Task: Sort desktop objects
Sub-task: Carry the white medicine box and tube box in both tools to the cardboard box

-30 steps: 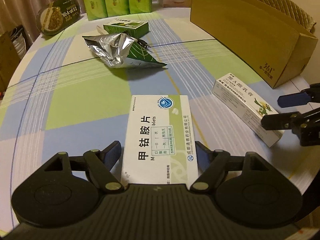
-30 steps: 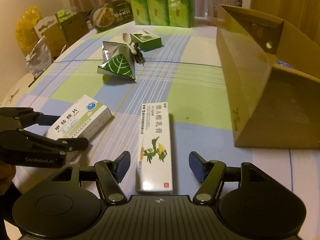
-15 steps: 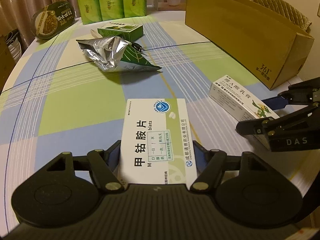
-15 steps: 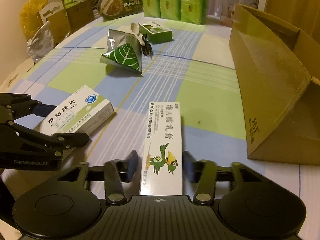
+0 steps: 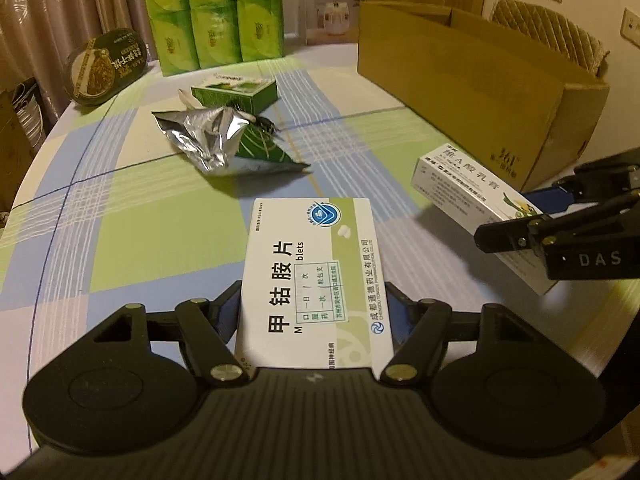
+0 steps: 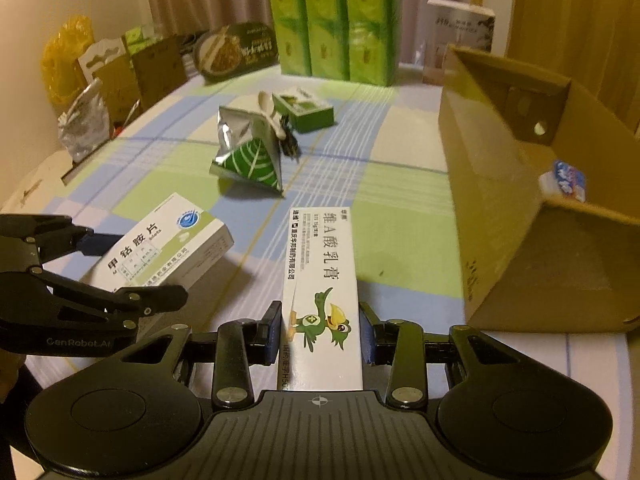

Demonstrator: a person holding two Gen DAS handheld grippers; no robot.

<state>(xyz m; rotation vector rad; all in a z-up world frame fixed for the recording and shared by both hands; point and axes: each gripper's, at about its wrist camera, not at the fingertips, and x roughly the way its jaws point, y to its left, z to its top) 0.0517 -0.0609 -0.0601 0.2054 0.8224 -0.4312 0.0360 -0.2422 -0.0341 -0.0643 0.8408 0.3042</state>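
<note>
My left gripper [image 5: 313, 314] is shut on a white and green tablet box [image 5: 312, 276] and holds it just above the checked tablecloth. The same box shows in the right wrist view [image 6: 160, 248]. My right gripper [image 6: 320, 334] is shut on a long white ointment box with a green bird [image 6: 322, 292], lifted off the table. That box also shows in the left wrist view [image 5: 476, 200]. A foil leaf-print pouch [image 5: 224, 144], a small green box [image 5: 234, 92] and a white spoon [image 6: 270, 114] lie further back.
A large open cardboard box [image 6: 520, 200] stands on the right with a small blue and white packet [image 6: 564, 178] on its flap. Tall green tissue packs [image 6: 332, 16], a dark oval tin [image 5: 104, 66] and bags stand at the table's far and left edges.
Both grippers have closed on their boxes and lifted them off the table. The view of each has risen and tilted up.
</note>
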